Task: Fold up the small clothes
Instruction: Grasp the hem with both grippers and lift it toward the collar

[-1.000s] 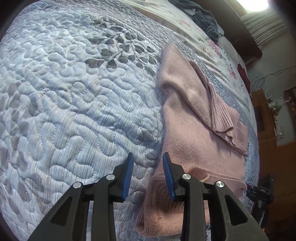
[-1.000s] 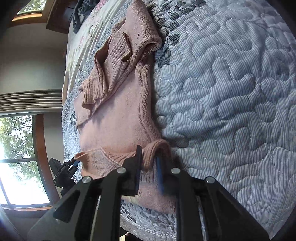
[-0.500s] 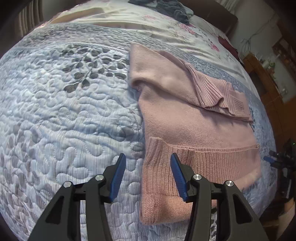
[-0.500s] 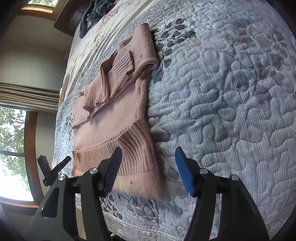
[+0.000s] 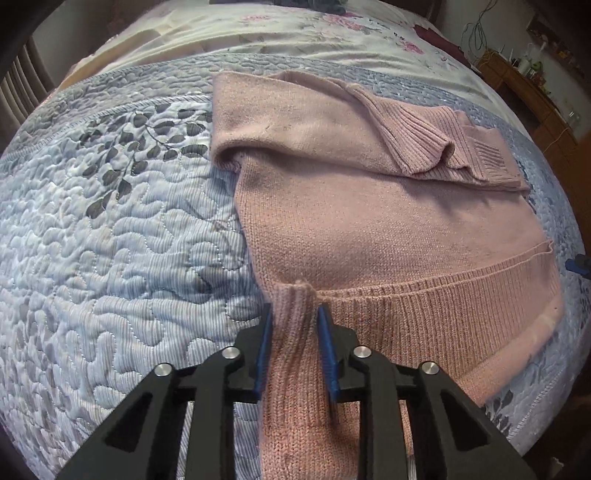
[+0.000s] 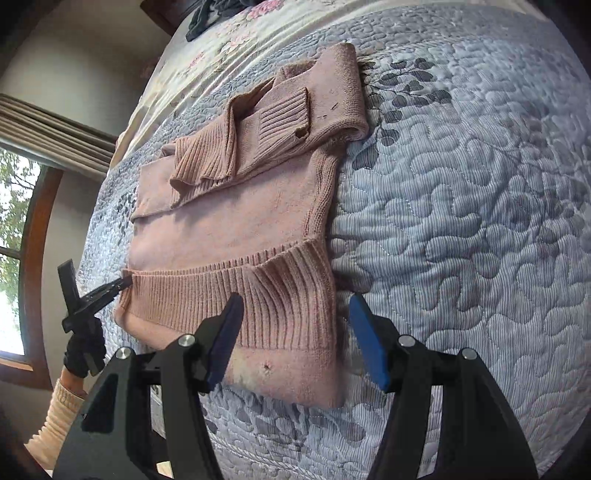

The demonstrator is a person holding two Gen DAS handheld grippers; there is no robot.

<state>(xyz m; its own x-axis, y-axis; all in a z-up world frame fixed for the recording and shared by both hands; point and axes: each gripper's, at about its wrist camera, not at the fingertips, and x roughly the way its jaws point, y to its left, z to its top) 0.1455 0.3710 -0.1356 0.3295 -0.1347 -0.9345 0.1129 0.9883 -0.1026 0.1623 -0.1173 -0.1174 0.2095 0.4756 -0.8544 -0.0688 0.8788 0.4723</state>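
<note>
A pink knit sweater [image 5: 369,229] lies flat on the quilted bed, both sleeves [image 5: 424,147] folded across its upper part. My left gripper [image 5: 295,343] is shut on the near left corner of the ribbed hem, which bunches up between the blue pads. The right wrist view shows the sweater [image 6: 229,229] again, with the left gripper [image 6: 110,288] pinching that hem corner in a gloved hand. My right gripper [image 6: 299,339] stands open over the hem's right corner, with fabric under the gap but not pinched.
The blue-grey quilt [image 6: 480,184] spreads wide to the right of the sweater. A floral sheet [image 5: 295,33] and dark clothes [image 6: 210,14] lie at the far end of the bed. Wooden furniture [image 5: 535,92] stands at the back right, and a window [image 6: 14,221] is on the left.
My right gripper let go of the hem and opened, and has stayed open. My left gripper moved onto the hem's left corner and shut on it.
</note>
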